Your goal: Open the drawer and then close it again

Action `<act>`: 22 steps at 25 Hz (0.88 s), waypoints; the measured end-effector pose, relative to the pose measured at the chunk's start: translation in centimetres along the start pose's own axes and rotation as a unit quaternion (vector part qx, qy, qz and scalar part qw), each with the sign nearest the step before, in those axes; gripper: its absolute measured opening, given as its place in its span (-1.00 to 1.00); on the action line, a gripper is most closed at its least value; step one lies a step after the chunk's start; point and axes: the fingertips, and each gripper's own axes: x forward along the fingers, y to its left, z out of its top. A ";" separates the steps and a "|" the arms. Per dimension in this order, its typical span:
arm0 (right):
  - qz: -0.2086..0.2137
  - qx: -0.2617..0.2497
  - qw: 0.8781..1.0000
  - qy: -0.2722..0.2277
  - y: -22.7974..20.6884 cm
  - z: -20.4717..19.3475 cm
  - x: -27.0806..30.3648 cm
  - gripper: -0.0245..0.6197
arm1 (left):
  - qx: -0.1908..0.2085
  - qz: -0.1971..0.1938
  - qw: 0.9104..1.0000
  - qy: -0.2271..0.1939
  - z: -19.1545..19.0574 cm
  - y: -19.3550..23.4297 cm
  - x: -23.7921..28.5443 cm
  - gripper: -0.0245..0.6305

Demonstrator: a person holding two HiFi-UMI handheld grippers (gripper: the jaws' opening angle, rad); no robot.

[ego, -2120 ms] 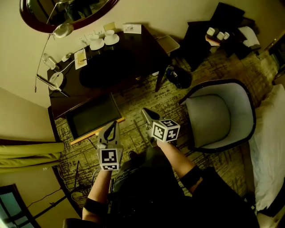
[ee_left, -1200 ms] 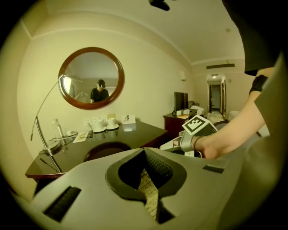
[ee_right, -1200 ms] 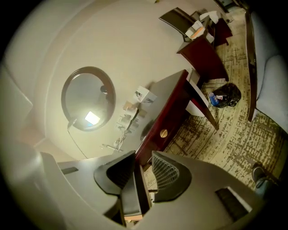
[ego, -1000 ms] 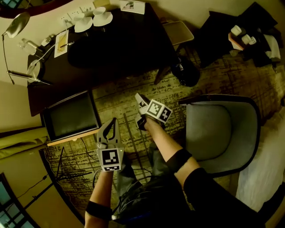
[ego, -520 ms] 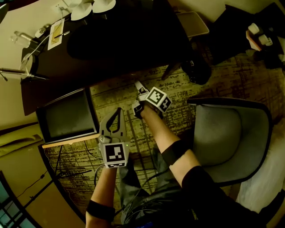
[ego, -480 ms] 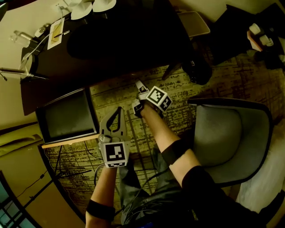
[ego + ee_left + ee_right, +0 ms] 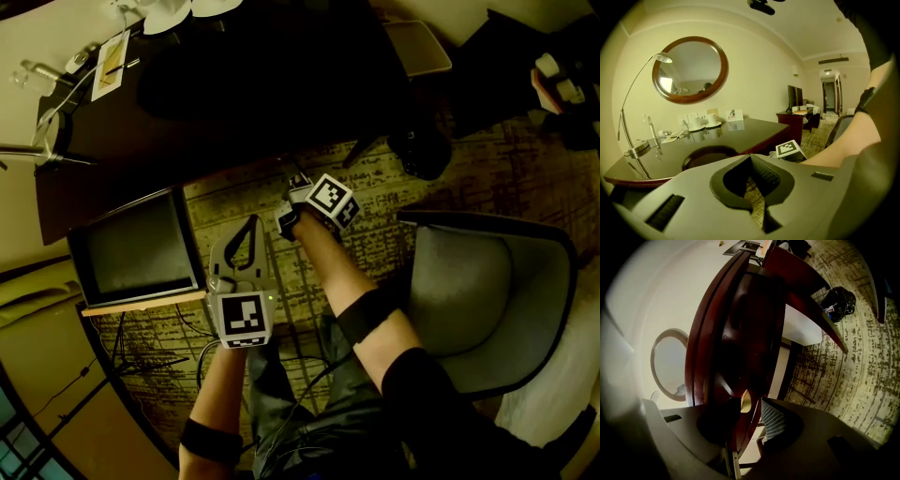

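Observation:
The dark wooden desk (image 7: 262,84) fills the top of the head view. My right gripper (image 7: 293,190) is at its front edge, just under the top. In the right gripper view the drawer front (image 7: 750,333) runs between the jaws, with a small brass knob (image 7: 746,401) just ahead of them. My right gripper (image 7: 751,417) straddles the drawer's edge. Its jaws have just been closing, and a pale gap still shows beside the textured pad (image 7: 772,420). My left gripper (image 7: 247,230) hangs over the carpet, shut and empty, also seen as the left gripper (image 7: 751,158).
A flat screen (image 7: 136,248) sits on a low stand at the left, with cables (image 7: 159,361) on the carpet below. A grey armchair (image 7: 487,300) stands close on the right. Cups (image 7: 178,11) and a lamp base (image 7: 52,155) are on the desk. A black bag (image 7: 422,150) lies under it.
My right gripper has moved forward to the desk's front edge and its jaws have narrowed. The left gripper has followed a little and stayed shut.

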 end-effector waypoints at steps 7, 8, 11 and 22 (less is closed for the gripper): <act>0.020 -0.005 1.000 -0.016 0.8 0.3 1.0 -0.70 | -0.011 0.005 1.000 0.011 -0.9 0.5 0.5 -0.91; 0.022 -0.004 1.000 -0.019 0.9 0.3 1.0 -0.70 | -0.014 0.006 1.000 0.013 -1.1 0.5 0.5 -0.91; 0.023 0.000 0.999 -0.022 0.8 0.4 0.9 -0.71 | -0.014 0.006 1.000 0.017 -1.4 0.5 0.6 -0.91; 0.025 0.007 1.000 -0.016 0.5 -0.3 -0.3 -0.71 | -0.001 -0.008 1.000 0.009 -0.9 -0.4 0.2 -0.91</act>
